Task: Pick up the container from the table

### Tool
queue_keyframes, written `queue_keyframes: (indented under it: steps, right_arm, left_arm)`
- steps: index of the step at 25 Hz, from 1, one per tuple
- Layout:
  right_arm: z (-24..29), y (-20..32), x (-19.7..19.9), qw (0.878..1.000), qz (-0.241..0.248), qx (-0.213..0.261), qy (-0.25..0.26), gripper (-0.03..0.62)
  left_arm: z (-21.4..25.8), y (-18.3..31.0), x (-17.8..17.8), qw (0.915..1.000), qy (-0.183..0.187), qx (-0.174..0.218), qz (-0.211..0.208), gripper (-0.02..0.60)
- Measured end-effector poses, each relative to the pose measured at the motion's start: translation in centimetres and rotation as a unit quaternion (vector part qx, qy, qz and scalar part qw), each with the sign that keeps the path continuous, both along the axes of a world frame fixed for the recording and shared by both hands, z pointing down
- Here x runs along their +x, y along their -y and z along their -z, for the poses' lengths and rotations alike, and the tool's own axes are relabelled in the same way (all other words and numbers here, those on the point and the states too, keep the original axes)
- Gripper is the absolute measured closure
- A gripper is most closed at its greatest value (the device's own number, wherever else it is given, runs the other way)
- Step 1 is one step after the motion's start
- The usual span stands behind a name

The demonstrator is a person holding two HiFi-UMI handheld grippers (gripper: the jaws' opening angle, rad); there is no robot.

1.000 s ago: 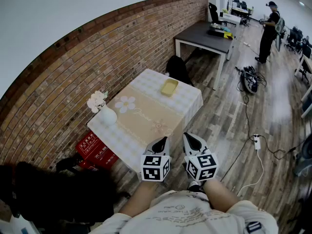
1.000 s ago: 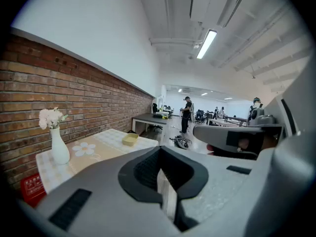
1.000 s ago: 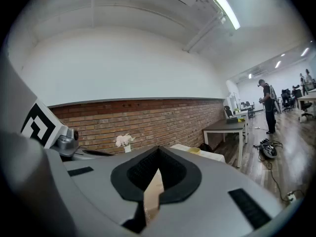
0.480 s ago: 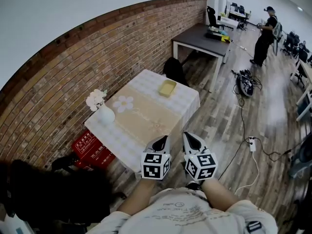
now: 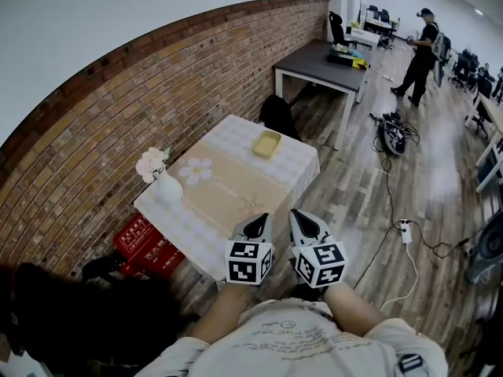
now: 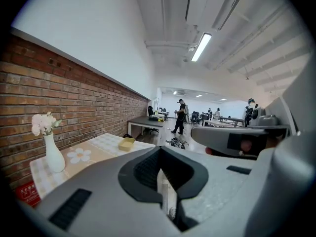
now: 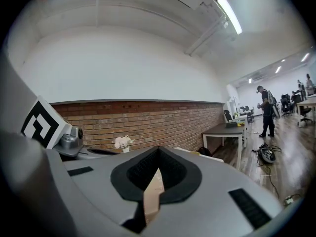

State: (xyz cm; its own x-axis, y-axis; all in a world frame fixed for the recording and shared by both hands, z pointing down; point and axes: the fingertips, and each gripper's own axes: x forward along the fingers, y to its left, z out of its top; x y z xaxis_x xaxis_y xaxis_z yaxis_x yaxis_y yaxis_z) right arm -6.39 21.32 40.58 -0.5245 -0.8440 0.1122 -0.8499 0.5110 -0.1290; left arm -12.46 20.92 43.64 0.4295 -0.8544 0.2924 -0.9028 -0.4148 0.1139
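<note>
Progress: nothing done, pickup all pending | yellow container (image 5: 266,144) sat untouched near far edge of table (image 5: 228,187) | left gripper (image 5: 257,226), right gripper (image 5: 303,223) both clenched, empty, at near edge.

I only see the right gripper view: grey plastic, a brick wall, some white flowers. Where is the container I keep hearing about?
Observer: The head view shows a shallow yellow container at the far end of the table, well apart from the vase.
Operator: What is the other gripper up to?
Observer: The left gripper is held short of the table, and its fingers are together with nothing between them.
Operator: Is there anything on the floor nearby?
Observer: A red box sits on the floor beside the table, near the vase corner.
</note>
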Motion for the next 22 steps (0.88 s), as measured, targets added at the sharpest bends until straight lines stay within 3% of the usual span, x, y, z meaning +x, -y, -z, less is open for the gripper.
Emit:
queue_keyframes:
  steps: [12,22]
  right_arm:
    - [-1.3,5.4,1.6,1.0,-0.018,-0.011,0.011,0.592]
    - [-2.2,13.6,3.7,1.0,-0.002,-0.016,0.009,0.592]
  left_arm:
    - [-1.4,4.6,0.5,0.9999,0.006,-0.01,0.002,0.577]
    - [-2.0,12.6,2.6,0.9997,0.0,-0.008,0.021,0.577]
